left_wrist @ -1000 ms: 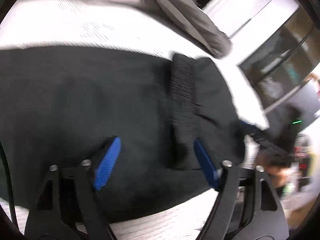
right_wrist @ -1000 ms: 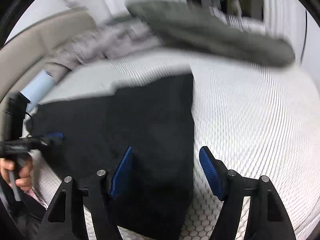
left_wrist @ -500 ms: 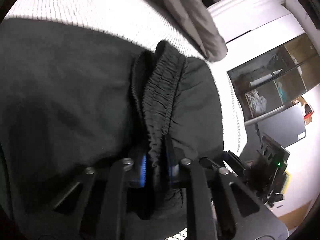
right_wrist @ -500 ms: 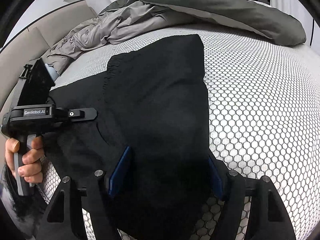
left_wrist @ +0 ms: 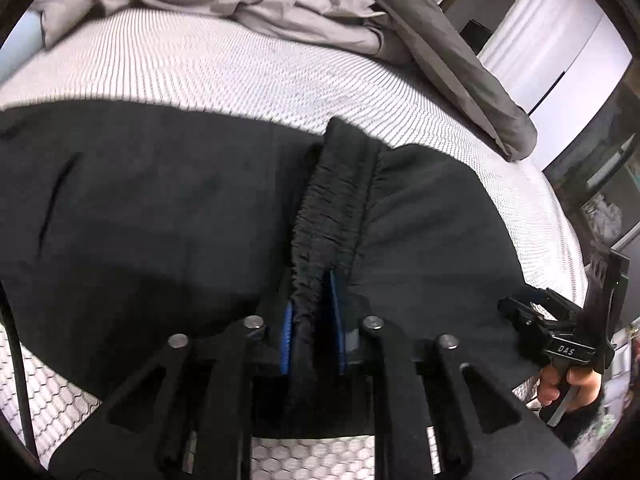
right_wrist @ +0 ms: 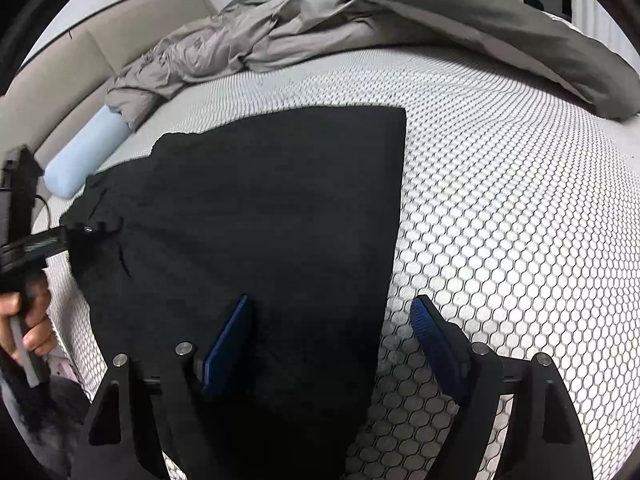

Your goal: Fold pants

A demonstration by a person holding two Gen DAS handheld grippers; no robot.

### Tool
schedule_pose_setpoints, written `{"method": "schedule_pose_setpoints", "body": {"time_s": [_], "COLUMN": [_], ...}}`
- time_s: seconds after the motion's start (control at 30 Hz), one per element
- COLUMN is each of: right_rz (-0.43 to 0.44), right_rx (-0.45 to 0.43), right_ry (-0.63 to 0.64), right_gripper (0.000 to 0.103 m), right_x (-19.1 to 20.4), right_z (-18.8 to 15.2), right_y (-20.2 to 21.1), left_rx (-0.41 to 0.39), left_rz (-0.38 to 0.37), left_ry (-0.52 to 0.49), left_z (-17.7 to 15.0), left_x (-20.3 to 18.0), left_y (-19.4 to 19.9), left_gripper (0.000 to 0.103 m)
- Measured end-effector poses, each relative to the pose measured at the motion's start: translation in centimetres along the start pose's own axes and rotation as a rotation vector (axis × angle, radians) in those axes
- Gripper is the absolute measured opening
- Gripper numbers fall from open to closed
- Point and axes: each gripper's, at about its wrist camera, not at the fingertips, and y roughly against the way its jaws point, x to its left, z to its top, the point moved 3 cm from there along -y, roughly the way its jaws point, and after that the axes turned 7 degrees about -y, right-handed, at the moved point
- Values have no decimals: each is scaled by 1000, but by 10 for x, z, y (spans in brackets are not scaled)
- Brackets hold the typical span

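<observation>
Black pants (left_wrist: 160,216) lie spread on a white honeycomb-patterned bed (left_wrist: 240,76). My left gripper (left_wrist: 312,292) is shut on the gathered elastic waistband (left_wrist: 336,196), which stands up as a ridge between the blue pads. In the right wrist view the pants (right_wrist: 260,208) lie flat with a straight right edge. My right gripper (right_wrist: 332,312) is open, its left pad over the cloth and its right pad over the bare bed (right_wrist: 500,200). The left gripper shows at that view's left edge (right_wrist: 36,244).
A crumpled grey duvet (right_wrist: 320,20) lies along the far side of the bed. A pale blue bolster (right_wrist: 84,152) rests at the far left by a beige headboard (right_wrist: 100,52). The right gripper and hand show at the left view's right edge (left_wrist: 560,344).
My left gripper closed on the waistband and has lifted back slightly with it. My right gripper came down over the pants' right edge, then drew back a little, still open.
</observation>
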Motion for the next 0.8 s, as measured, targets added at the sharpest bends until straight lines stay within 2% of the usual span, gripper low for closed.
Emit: {"method": "schedule_pose_setpoints", "body": {"time_s": [0.07,0.17,0.23,0.27,0.3,0.33,0.37,0.47,0.63,0.67,0.7,0.77,0.8], "right_rz": [26,101,155,175,204,215,234,290,261,286,312,364,373], "right_rx": [5,13,32,36,37,42,54,99,124,109,102,96,97], "right_ry": [-11,-52,-74,-75,-66,-64,-72,-108,-9,-29,-55,-143,-179], "right_gripper": [83,83,82,75,60,52,33,19,17,21,29,37,37], "right_x": [0,-8,-14,-16,-16,-16,-16,-26,-27,-28,-33,-42,-44], "right_z": [-3,-12,-22,-26,-32,-35,-37,-50,-64,-61,-60,-56,-54], "right_y": [4,17,25,28,32,33,33,33,43,46,49,47,43], "left_rx": [7,-39,-70,-79,-83,-78,-77,-74,-78,-80,-86,-102,-111], "left_rz": [18,30,28,28,27,26,28,46,73,79,83,85,91], "left_ry": [-36,-56,-43,-34,-29,-27,-27,-24,-30,-33,-34,-46,-53], "left_z": [-4,1,7,8,12,14,15,19,28,28,28,28,29], "left_x": [1,-3,3,4,1,1,1,-1,-10,-10,-12,-16,-19], "left_y": [6,19,30,32,31,31,30,24,9,9,10,13,15], "left_gripper": [22,22,28,31,31,31,31,31,31,31,31,31,31]}}
